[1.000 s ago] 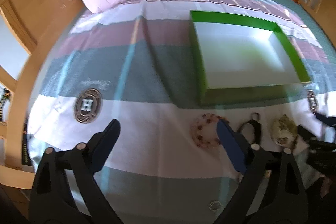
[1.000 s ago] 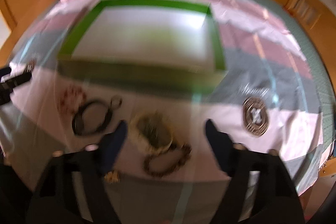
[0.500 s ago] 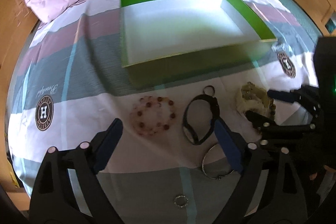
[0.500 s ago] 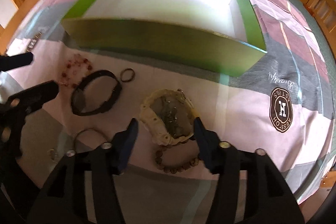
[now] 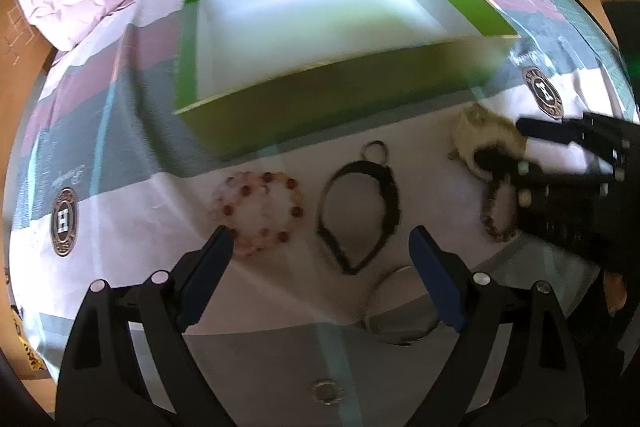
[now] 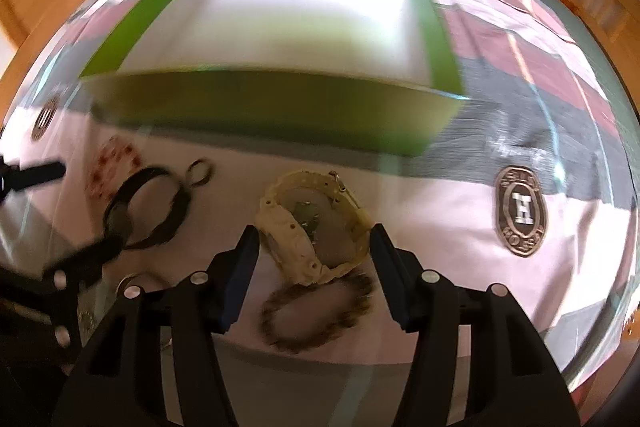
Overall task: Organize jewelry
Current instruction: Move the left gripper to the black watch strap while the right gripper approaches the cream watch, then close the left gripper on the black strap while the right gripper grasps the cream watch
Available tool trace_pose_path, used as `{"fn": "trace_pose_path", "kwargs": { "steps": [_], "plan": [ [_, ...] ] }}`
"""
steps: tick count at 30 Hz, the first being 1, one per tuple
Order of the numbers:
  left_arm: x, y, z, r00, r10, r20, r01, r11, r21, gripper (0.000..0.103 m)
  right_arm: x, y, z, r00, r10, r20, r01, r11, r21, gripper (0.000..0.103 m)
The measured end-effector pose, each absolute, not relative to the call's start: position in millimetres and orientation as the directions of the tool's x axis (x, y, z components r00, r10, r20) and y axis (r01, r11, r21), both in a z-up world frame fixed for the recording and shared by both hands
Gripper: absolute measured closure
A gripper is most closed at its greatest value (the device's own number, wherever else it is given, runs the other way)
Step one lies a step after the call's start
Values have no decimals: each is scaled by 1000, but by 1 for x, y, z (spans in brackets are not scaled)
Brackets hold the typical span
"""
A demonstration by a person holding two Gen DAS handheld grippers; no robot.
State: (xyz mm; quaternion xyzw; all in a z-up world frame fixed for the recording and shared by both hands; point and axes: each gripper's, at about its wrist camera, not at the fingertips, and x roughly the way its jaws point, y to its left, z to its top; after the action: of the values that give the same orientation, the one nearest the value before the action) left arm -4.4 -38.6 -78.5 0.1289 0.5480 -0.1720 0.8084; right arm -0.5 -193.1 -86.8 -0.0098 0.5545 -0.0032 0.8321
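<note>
My right gripper (image 6: 314,247) stood apart around the cream watch (image 6: 316,227), pads just beside its edges though I couldn't tell if they touched, and its own body hid part of the blurred brown bead bracelet (image 6: 316,315). My left gripper (image 5: 320,251) hung spread over the black band (image 5: 360,211), beside the pink bead bracelet (image 5: 260,211); a finger cut off the silver bangle (image 5: 396,307), all lying before the green box (image 5: 320,107)

Both tools share one build. The left gripper (image 5: 320,247) has matte black, angular arms that widen toward the camera, each with two round silver screw heads, and flat blue pads (image 5: 206,277) lining the inner faces of its fingers. The right gripper (image 6: 314,251) has the same black arms, silver screws and blue pads (image 6: 240,275).
</note>
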Motion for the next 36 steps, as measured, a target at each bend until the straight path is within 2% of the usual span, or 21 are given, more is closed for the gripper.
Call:
{"fn": "trace_pose_path", "kwargs": {
  "steps": [4, 6, 7, 8, 9, 13, 17, 26, 28, 30, 33, 36],
  "plan": [
    [-14, -58, -88, 334, -136, -933, 470, 882, 39, 12, 0, -201, -88, 377, -20, -926, 0, 1000, -22, 45],
    [-18, -66, -92, 345, -136, -929, 489, 870, 54, 17, -2, -206, -85, 379, -21, -925, -5, 1000, -25, 45],
    [-19, -69, -93, 347, -137, -928, 496, 866, 58, 29, -1, -206, -85, 379, -21, -925, -7, 1000, -25, 45],
    [-20, -71, -95, 349, -128, -928, 499, 864, 68, 35, -1, -205, -84, 378, -21, -925, -6, 1000, -26, 46],
    [-20, -72, -95, 362, -114, -925, 495, 865, 87, 36, -1, -205, -83, 381, -19, -924, -8, 1000, -24, 50],
    [-16, -68, -93, 383, -104, -918, 472, 876, 98, 59, -5, -205, -88, 389, -20, -921, -12, 1000, -26, 50],
    [-9, -58, -90, 373, -123, -920, 450, 891, 63, 71, -4, -208, -88, 395, -18, -919, -6, 1000, -22, 52],
    [-3, -47, -87, 368, -128, -921, 418, 908, 41, 73, -4, -206, -87, 397, -22, -918, -12, 1000, -29, 52],
    [-3, -46, -87, 365, -126, -922, 414, 909, 40, 72, -4, -204, -88, 400, -41, -916, -17, 999, -52, 47],
    [-2, -46, -89, 360, -125, -925, 415, 909, 38, 69, -3, -202, -90, 402, -67, -913, -19, 997, -81, 38],
    [-3, -47, -89, 363, -120, -924, 421, 906, 47, 67, -3, -200, -93, 398, -81, -914, -24, 995, -98, 37],
    [-3, -50, -93, 358, -110, -927, 428, 902, 58, 59, -4, -195, -95, 400, -85, -912, -34, 994, -107, 37]
  ]
}}
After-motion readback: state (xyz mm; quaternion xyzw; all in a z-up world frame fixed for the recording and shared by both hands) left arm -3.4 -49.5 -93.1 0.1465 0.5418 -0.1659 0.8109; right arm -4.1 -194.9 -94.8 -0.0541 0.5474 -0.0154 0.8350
